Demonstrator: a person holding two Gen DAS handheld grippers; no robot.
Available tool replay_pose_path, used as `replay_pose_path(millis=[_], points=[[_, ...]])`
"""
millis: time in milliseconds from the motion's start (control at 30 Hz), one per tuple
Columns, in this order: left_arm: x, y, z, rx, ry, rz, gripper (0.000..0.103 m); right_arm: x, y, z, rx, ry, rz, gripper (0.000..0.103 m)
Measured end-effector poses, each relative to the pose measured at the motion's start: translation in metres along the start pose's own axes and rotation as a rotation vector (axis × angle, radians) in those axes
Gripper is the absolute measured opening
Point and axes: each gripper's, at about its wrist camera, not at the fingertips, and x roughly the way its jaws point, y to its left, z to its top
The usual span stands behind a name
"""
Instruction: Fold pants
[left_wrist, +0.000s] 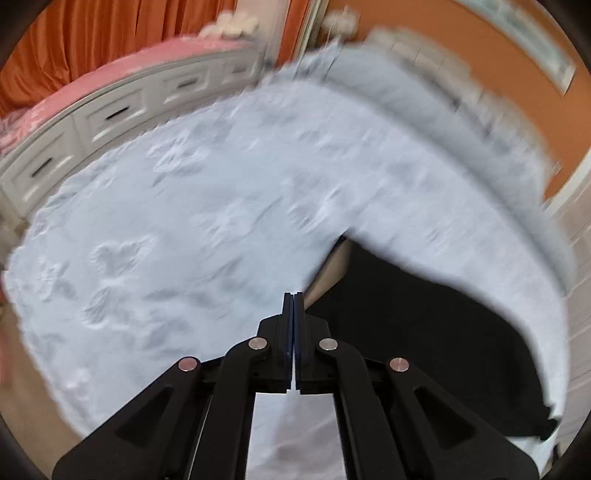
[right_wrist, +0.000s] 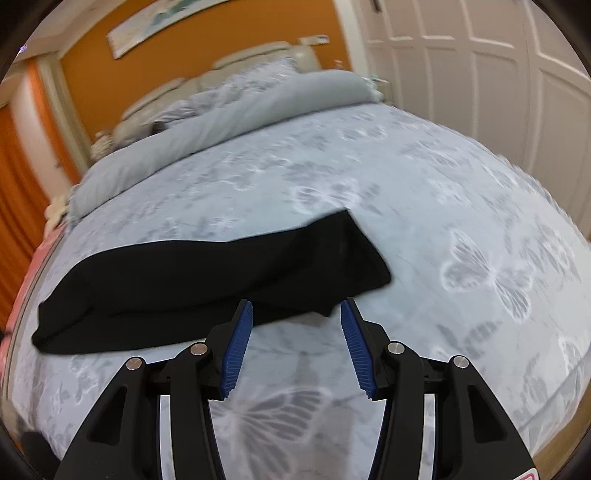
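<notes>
Black pants (right_wrist: 207, 280) lie as a long folded strip across the pale blue butterfly-print bed cover (right_wrist: 424, 221), running from lower left to upper right. My right gripper (right_wrist: 295, 314) is open and empty, its blue pads (right_wrist: 240, 347) just short of the pants' near edge. In the left wrist view the pants (left_wrist: 413, 332) lie to the right of my left gripper (left_wrist: 294, 295), which is shut with nothing visible between its pads. That view is blurred by motion.
A grey rolled duvet (right_wrist: 229, 122) and a cream headboard (right_wrist: 258, 59) lie at the far end of the bed. White doors (right_wrist: 480, 74) stand to the right. White drawers (left_wrist: 110, 114) with a pink top stand beside the bed, with orange curtains (left_wrist: 110, 33) behind.
</notes>
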Motion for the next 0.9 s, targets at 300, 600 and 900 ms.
replay_pose_path(millis=[300, 600, 900], points=[[0.059, -0.033, -0.073, -0.197, 0.249, -0.381, 0.066, -0.005, 0.025, -0.005, -0.063, 0.018, 0.029, 0.049], [0.076, -0.03, -0.055, -0.346, 0.256, -0.396, 0.066, 0.002, 0.038, -0.012, -0.065, 0.034, 0.045, 0.049], [0.104, -0.035, -0.046, -0.41, 0.334, -0.445, 0.066, 0.019, 0.062, -0.017, -0.078, 0.057, 0.069, 0.049]])
